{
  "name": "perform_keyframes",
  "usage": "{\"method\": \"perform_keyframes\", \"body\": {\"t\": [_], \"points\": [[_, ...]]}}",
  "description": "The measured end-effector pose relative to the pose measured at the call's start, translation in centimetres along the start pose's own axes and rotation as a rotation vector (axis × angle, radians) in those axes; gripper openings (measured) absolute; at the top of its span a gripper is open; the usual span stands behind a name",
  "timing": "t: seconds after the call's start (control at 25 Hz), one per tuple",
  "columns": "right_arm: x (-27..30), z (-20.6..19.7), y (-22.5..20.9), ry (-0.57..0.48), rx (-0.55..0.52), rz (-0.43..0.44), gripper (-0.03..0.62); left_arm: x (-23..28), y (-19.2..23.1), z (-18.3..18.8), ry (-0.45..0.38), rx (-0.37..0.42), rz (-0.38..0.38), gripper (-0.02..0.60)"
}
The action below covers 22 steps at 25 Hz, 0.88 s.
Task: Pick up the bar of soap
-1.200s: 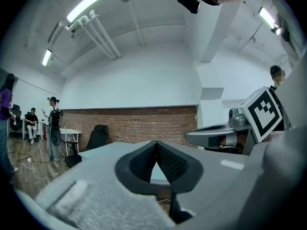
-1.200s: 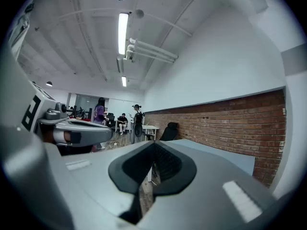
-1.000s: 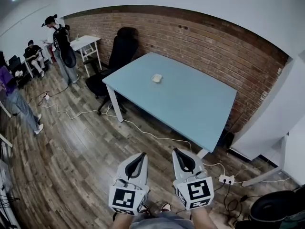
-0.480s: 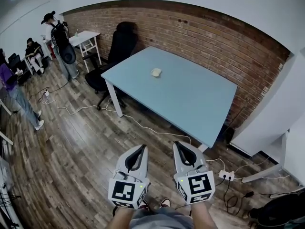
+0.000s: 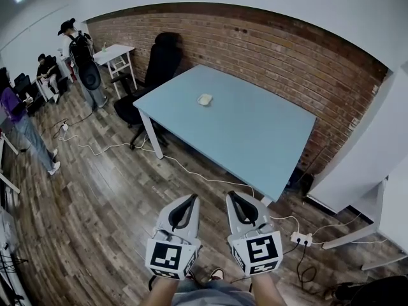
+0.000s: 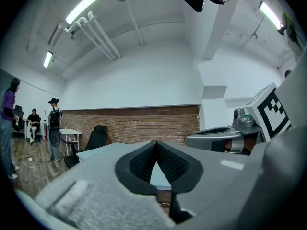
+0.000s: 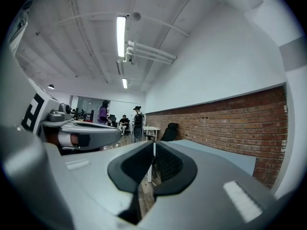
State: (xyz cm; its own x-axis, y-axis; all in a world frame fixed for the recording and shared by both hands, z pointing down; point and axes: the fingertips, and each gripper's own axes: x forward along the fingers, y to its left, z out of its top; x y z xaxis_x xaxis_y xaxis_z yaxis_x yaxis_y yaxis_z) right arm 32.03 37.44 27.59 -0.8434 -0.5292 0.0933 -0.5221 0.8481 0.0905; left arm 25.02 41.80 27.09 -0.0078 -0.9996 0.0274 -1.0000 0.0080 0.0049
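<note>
A pale bar of soap (image 5: 204, 99) lies alone on the light blue table (image 5: 255, 139), toward its far left part. Both grippers hover side by side over the wooden floor, well short of the table's near corner and pointing level at it. My left gripper (image 5: 192, 198) (image 6: 155, 143) is shut, tips touching, with nothing in it. My right gripper (image 5: 231, 195) (image 7: 153, 143) has just been opening its jaws; a thin slit shows between the tips and nothing is between them. The soap shows in neither gripper view.
A black office chair (image 5: 162, 62) stands at the table's far left corner, with a small white table (image 5: 115, 55) beyond it. Several people (image 5: 83, 56) are at the far left. Cables and a power strip (image 5: 299, 238) lie on the floor; a brick wall (image 5: 287, 56) backs the table.
Both grippers have drifted a little forward over the floor toward the table. The soap has not moved on the table.
</note>
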Motion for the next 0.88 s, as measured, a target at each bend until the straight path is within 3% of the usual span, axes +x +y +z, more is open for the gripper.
{"method": "perform_keyframes", "body": {"t": [0.44, 0.88], "points": [[0.5, -0.6, -1.5, -0.017, 0.019, 0.021, 0.003, 1.9, -0.7, 0.0, 0.004, 0.016, 0.013, 0.003], [5.6, -1.3, -1.9, 0.017, 0.003, 0.024, 0.003, 5.8, 3.2, -0.6, -0.007, -0.012, 0.0, 0.003]]}}
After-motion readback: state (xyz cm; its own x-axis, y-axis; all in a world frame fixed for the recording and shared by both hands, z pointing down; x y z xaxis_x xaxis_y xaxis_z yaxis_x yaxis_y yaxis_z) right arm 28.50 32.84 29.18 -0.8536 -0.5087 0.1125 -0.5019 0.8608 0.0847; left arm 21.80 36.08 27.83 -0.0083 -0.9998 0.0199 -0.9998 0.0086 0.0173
